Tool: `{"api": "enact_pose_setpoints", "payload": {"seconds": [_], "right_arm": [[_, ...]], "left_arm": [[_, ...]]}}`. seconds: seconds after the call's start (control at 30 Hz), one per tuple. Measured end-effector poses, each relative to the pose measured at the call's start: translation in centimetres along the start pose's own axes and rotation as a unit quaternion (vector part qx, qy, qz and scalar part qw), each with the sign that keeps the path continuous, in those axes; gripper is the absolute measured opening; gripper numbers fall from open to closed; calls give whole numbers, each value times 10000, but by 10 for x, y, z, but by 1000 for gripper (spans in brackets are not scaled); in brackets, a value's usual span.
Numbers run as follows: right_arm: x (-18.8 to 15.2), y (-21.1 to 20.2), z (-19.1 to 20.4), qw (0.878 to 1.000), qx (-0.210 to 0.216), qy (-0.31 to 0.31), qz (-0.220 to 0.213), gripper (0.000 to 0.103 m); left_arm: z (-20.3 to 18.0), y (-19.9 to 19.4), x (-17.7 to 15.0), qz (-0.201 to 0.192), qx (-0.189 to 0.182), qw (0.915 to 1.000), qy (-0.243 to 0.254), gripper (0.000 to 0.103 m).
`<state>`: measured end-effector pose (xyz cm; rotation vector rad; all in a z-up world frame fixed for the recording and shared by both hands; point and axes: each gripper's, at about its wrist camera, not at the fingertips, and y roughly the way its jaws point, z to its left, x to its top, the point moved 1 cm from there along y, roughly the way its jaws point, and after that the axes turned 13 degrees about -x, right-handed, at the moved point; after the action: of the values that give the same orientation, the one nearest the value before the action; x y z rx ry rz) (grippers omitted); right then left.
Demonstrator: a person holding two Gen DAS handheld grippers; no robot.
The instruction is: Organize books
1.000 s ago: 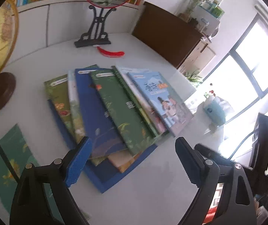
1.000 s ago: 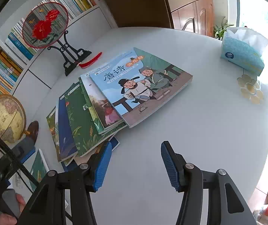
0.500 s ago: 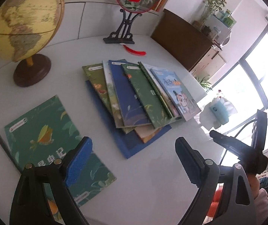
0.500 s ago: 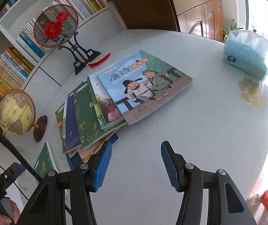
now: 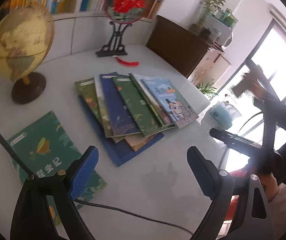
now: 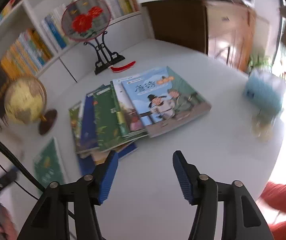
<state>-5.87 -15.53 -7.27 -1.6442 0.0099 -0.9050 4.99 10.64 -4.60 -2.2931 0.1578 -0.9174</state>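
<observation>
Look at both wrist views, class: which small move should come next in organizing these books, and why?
Probably lower the left gripper onto the lone green book. It lies flat, apart from the fanned pile, nearest that gripper, whose jaws stand open and empty. The right gripper, jaws just opening and empty, hangs over bare table near the pile.

I read the table (image 5: 162, 180) as smooth, semi-gloss white. The fanned books (image 5: 135, 108) have glossy paper covers, as does the green book (image 5: 43, 150) beside them. Gripper pads (image 5: 85, 172) look like ribbed blue rubber on matt black plastic arms. The globe (image 5: 21, 44) sits on a polished dark wooden base.
</observation>
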Motion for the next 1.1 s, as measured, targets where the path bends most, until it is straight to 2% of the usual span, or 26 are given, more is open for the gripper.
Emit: {"api": "enact_pose_setpoints", "payload": {"seconds": [0.1, 0.3, 0.37, 0.4, 0.53, 0.67, 0.77, 0.83, 0.93, 0.97, 1.07, 1.1], "right_arm": [[11, 17, -12, 9994, -149, -299, -92, 62], [63, 87, -63, 9997, -32, -199, 113, 63], [78, 110, -73, 9994, 160, -214, 238, 63], [87, 126, -78, 9981, 426, -263, 366, 63], [100, 163, -80, 9919, 757, -817, 606, 63], [109, 196, -85, 9862, 1044, -954, 863, 63], [114, 215, -87, 9823, 1204, -1029, 1003, 63], [118, 218, -88, 9811, 1388, -1040, 860, 63], [123, 224, -86, 9761, 1665, -1086, 880, 64], [124, 226, -85, 9741, 1771, -1100, 873, 64], [126, 228, -81, 9671, 2119, -1131, 842, 69], [125, 228, -79, 9663, 2148, -1153, 820, 72]], "left_arm": [[-10, 28, 13, 89, -90, 9999, -78, 90], [-29, 109, 58, 89, -79, 9996, -248, 90], [-35, 143, 71, 50, -190, 9990, -409, 90], [-38, 166, 77, 100, -132, 9987, -476, 90], [-43, 219, 80, 306, 170, 9970, -694, 90], [-40, 246, 79, 395, 392, 9947, -868, 90], [-36, 259, 81, 487, 386, 9930, -1001, 90], [-36, 267, 81, 529, 461, 9927, -981, 90], [-29, 280, 80, 655, 505, 9909, -1064, 90], [-29, 280, 80, 552, 474, 9925, -986, 90], [-32, 289, 83, 581, 565, 9939, -752, 93], [-34, 291, 84, 595, 541, 9944, -686, 99]]}}
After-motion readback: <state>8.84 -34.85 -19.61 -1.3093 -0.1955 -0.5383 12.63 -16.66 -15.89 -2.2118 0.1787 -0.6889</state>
